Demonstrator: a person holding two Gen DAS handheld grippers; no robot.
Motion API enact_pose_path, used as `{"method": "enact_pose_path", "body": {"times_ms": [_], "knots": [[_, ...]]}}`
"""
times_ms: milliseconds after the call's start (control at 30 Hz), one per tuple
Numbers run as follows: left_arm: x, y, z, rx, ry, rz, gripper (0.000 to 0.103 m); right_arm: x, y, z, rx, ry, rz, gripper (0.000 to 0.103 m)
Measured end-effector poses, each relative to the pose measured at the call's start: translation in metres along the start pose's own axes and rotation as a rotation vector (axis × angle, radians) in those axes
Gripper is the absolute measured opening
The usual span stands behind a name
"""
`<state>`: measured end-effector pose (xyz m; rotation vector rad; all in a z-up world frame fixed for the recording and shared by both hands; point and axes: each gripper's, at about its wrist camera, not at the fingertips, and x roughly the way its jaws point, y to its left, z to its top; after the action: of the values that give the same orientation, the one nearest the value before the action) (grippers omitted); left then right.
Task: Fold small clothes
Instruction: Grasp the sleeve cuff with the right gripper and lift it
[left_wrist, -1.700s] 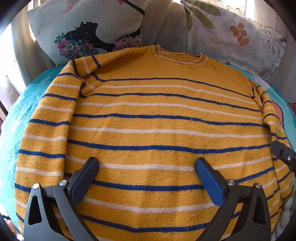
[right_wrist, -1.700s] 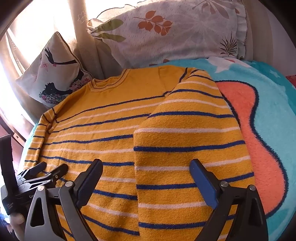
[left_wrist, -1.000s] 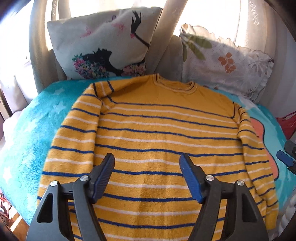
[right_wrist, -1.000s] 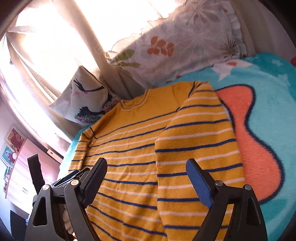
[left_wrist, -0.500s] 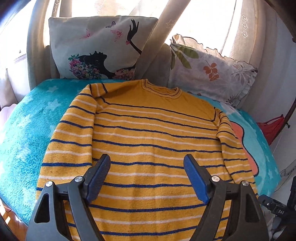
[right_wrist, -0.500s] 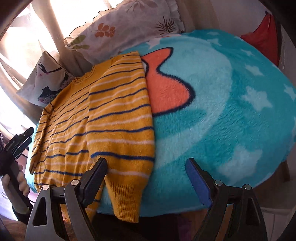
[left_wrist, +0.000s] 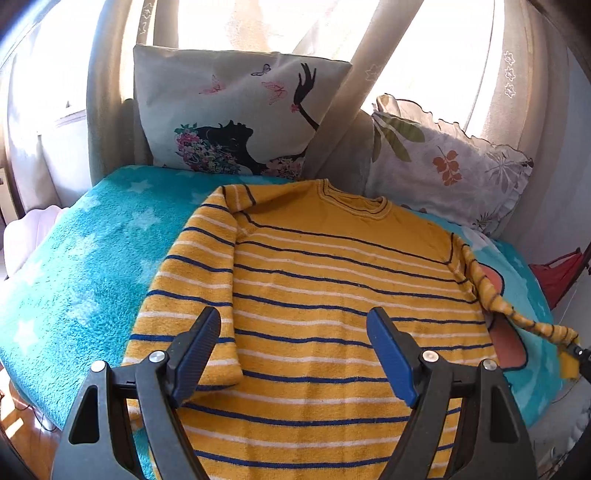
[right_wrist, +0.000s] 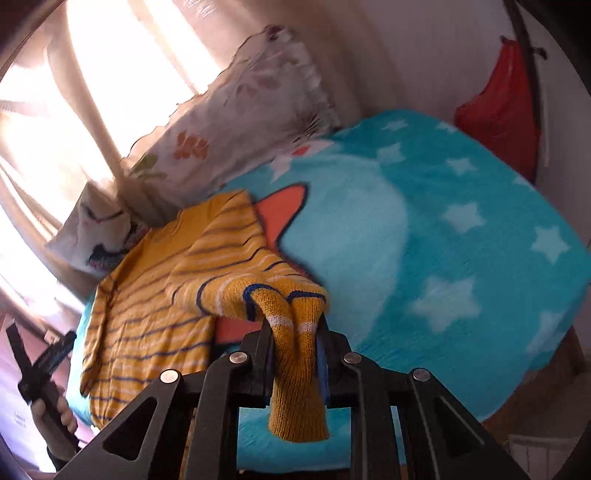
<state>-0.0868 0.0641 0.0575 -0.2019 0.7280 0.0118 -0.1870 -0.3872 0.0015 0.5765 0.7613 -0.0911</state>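
Fingers of the right gripper (right_wrist: 295, 328) were clenched on the striped sweater's (left_wrist: 332, 314) right sleeve cuff (right_wrist: 297, 354), low centre; its body lay left. Left gripper (left_wrist: 293, 354) hovered released above the hem.

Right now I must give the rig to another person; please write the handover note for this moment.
Right gripper: shut on the cuff of the sweater's sleeve, lifted off the blanket.
Left gripper: open, empty, above the hem.
Striped yellow sweater: flat, collar toward the pillows; other sleeve lies along its side.
Done: sleeve gripped.
Left: fold both sleeves in, then the body.
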Motion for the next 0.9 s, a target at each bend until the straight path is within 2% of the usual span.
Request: {"method": "enact_pose_path", "body": {"times_ms": [100, 167, 300, 367, 500, 800, 900], "knots": [[-0.002, 0.003, 0.003, -0.012, -0.011, 0.0, 0.081, -0.013, -0.052, 0.032, 0.083, -0.064, -0.119, 0.019], [-0.002, 0.004, 0.004, -0.015, -0.016, -0.002, 0.081, -0.015, -0.073, 0.052, 0.099, -0.087, -0.207, 0.019], [-0.002, 0.005, 0.004, -0.015, -0.011, -0.001, 0.081, 0.004, -0.071, 0.073, 0.058, -0.069, -0.273, 0.019], [-0.001, 0.01, 0.006, -0.024, -0.006, 0.001, 0.08, 0.014, -0.041, 0.077, 0.01, -0.05, -0.235, 0.019], [-0.004, 0.028, 0.01, -0.056, -0.012, 0.021, 0.08, 0.044, 0.029, 0.075, -0.1, 0.007, -0.089, 0.02], [-0.026, 0.087, 0.012, -0.152, -0.062, 0.094, 0.08, 0.156, 0.257, 0.037, -0.457, 0.192, 0.212, 0.021], [-0.03, 0.107, 0.01, -0.191, -0.06, 0.122, 0.08, 0.2, 0.325, 0.015, -0.553, 0.264, 0.261, 0.021]]}}
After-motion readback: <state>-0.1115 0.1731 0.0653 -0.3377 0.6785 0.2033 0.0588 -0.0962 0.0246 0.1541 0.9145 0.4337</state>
